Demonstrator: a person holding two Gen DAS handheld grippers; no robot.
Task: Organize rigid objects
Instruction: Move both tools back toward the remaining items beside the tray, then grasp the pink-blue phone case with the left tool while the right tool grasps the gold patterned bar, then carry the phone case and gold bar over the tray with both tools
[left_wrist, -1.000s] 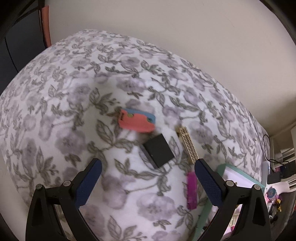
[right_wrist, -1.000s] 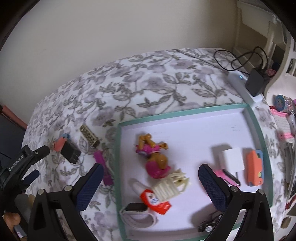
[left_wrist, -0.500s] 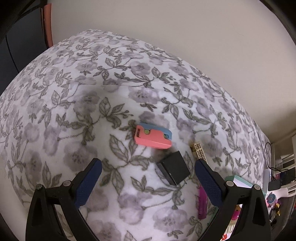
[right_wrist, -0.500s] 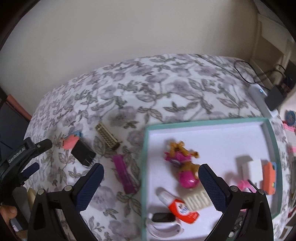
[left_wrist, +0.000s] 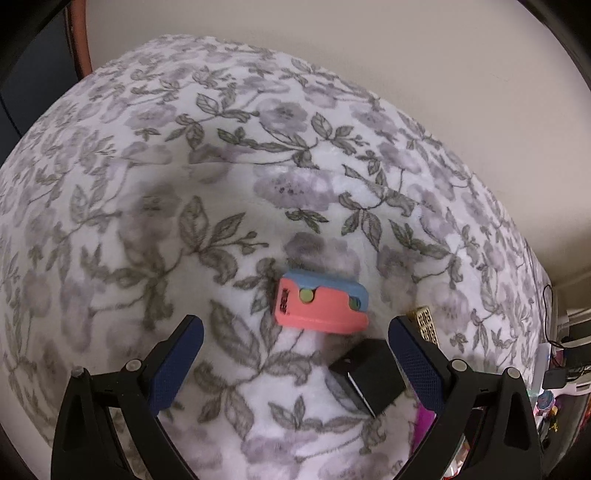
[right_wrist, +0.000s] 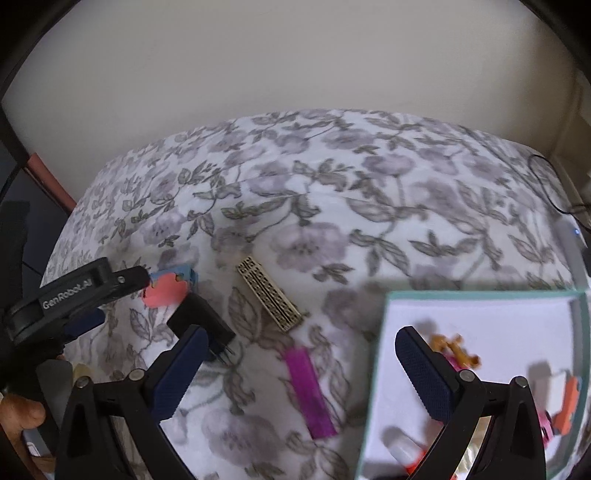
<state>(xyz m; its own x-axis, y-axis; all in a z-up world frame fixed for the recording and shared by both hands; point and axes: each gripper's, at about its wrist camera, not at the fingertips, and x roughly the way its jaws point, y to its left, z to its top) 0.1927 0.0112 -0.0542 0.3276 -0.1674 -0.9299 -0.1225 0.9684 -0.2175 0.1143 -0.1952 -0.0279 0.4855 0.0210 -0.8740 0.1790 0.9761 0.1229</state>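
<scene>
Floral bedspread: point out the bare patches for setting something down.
Free: the floral bedspread from the gold clip back to the wall, and left of the pink eraser. Crowded: eraser, black charger, clip and purple strip cluster beside the tray.

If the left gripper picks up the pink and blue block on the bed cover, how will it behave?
The pink and blue block looks stiff and flat-sided, so the open left gripper should probably hold it squarely. It lies flat, so it is unlikely to roll. The soft floral bed cover may give under it when pushed.
</scene>
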